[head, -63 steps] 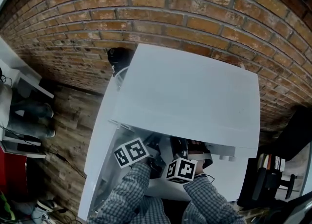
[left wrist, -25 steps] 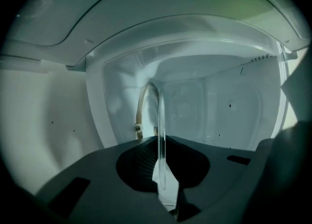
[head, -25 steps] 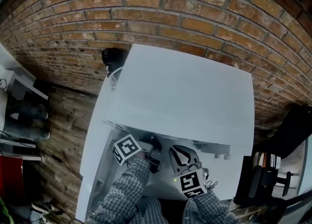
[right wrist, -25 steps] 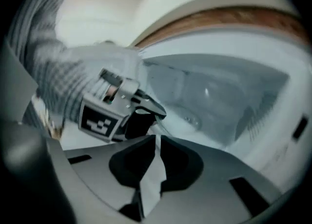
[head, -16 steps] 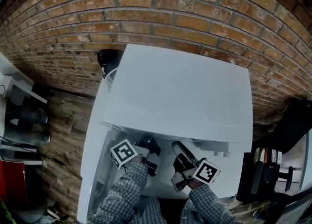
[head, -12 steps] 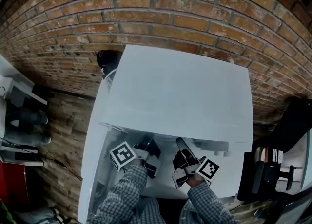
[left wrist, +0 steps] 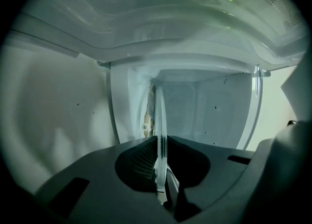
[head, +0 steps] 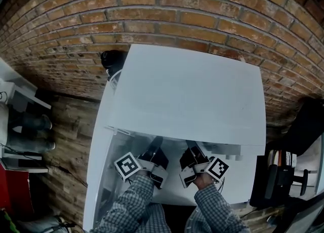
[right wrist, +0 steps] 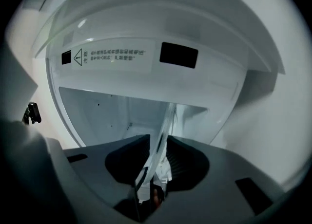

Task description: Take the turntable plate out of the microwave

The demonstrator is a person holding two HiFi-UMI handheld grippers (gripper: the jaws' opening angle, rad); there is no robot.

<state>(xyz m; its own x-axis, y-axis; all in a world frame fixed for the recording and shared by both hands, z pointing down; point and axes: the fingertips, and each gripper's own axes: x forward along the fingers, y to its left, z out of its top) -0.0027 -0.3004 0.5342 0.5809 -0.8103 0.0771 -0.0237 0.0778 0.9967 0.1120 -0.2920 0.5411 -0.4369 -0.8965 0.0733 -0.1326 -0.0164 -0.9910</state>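
While the left gripper (head: 156, 147) is clamping the rim of the glass plate (left wrist: 160, 128), which is sitting inside the microwave (head: 190, 90), the right gripper (head: 194, 152) is closing its wide jaws around that rim, pads not yet pressing.

The microwave (head: 187, 90) stands against the brick wall (head: 152, 9), with the turntable plate (left wrist: 161, 121) reaching into its cavity

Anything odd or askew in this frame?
The clear glass turntable plate stands on edge, leaning, in the white microwave, not flat. The left gripper clamps its rim; the right gripper is closing its jaws round it.
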